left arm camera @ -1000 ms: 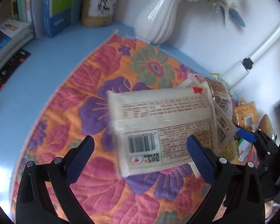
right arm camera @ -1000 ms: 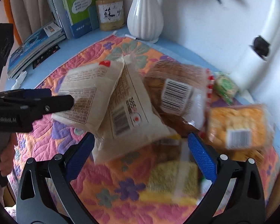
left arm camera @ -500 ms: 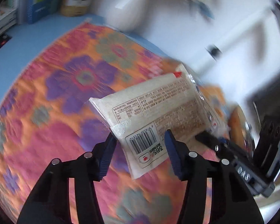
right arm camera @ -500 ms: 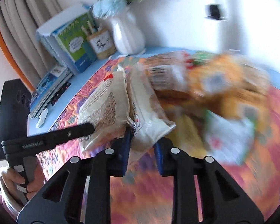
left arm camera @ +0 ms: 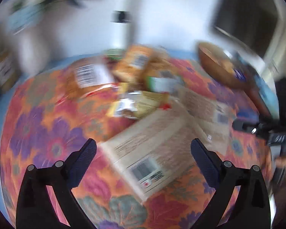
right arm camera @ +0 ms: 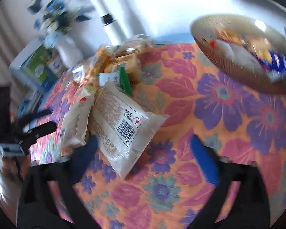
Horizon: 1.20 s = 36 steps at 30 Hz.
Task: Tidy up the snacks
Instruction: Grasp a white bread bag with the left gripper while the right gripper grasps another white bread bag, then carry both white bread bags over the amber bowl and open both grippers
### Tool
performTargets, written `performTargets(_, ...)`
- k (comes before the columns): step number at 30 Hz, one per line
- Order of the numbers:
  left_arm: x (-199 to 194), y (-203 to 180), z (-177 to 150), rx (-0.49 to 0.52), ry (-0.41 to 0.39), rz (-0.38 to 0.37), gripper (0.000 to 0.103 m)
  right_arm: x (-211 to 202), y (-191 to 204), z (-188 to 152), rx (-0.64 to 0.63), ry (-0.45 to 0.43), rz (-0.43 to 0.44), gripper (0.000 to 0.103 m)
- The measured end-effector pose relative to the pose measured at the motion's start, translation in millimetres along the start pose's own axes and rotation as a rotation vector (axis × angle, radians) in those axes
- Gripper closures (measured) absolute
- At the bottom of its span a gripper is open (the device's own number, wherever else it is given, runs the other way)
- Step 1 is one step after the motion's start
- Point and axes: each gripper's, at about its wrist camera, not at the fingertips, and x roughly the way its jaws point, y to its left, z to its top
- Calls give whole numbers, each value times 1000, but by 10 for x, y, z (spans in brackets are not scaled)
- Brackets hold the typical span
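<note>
Rightward, bowl [right arm camera: 236, 57] — snack packets [right arm camera: 265, 55] inside

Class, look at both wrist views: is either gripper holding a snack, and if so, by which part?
Nothing is held. The left gripper and right gripper are both opening, and the white bread packets lie free on the floral cloth.

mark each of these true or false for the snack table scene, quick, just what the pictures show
1. The right gripper is clamped on a packet. False: its jaws are opening and nothing is pressed between them.
2. The bowl already holds some snacks. True.
3. The cloth under the snacks is plain white. False: it is orange with purple and pink flowers.
4. The pale packet with a barcode lies on the cloth. True.
5. The left gripper grips the pale packet. False: its jaws are opening, pads clear of it.
</note>
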Motion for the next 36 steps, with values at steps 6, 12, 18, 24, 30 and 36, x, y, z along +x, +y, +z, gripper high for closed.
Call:
performTargets(6,235,-103,69,216,119,-52,5,-24,320,64,-373,45,-27,3)
performTargets(12,432,-14,124,275,182,-114,5,397,608,58,-610,163,-77,3)
performTargets(18,599,-146,99,381,221,-193,5,924,652,91,-654,295,-86,3)
performTargets(24,749,-255,29,311,126,-85,6,810,305,68,-386,168,-61,22)
performTargets(30,662,-312,-118,60,23,66,19,535,-53,-90,-135,49,-71,26)
performTargets(36,446,-299,-250,-62,-64,91,24,287,-186,-259,-36,-48,-4,26)
